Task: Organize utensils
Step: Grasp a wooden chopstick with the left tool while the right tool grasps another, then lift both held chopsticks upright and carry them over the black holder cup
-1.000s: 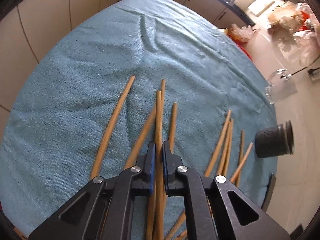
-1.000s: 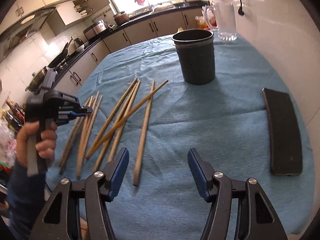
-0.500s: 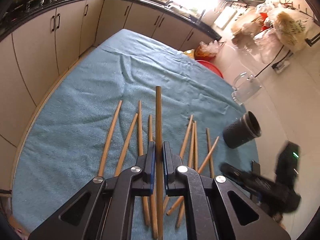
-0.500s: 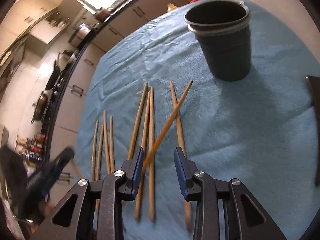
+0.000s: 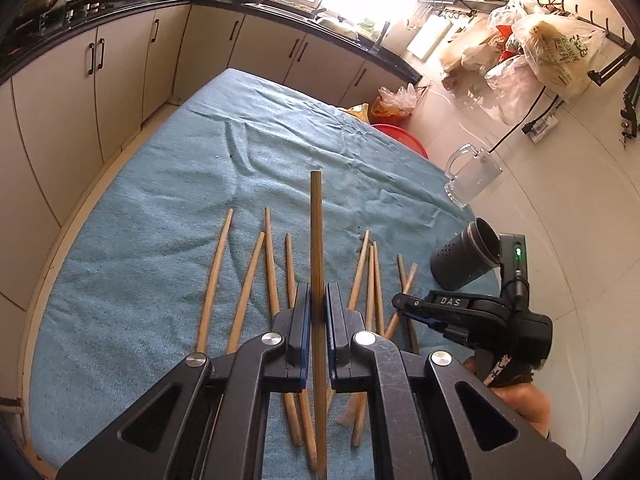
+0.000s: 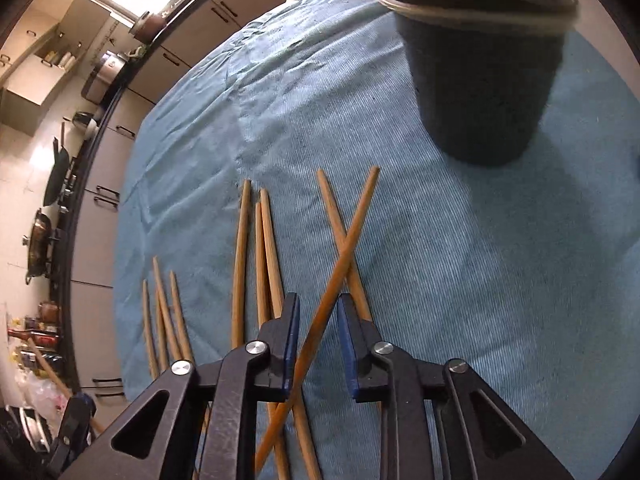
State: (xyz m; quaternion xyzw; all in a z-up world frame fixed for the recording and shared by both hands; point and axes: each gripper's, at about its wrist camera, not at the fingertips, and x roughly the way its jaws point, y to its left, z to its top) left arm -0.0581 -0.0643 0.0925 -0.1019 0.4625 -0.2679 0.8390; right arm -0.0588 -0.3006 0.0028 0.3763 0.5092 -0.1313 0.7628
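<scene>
Fingers first: my left fingers [image 5: 318,316] are clenched on one chopstick [image 5: 316,240] and hold it up above the blue cloth [image 5: 160,208] on the counter. My right fingers [image 6: 318,336] have just been closing around the crossed chopstick [image 6: 348,236]. It sits between them, but I see a gap on each side, so they are not pinching it yet.

I think these sticks are light, stiff and a bit slippery. A stick may roll or tip if I pinch it near an end, so the middle looks like the best place to hold.

Each one is long, thin, brown wood. The loose chopsticks [image 5: 244,280] lie on the cloth, some crossed. My dark cup [image 6: 480,72] stands close by, just past their tips.
</scene>
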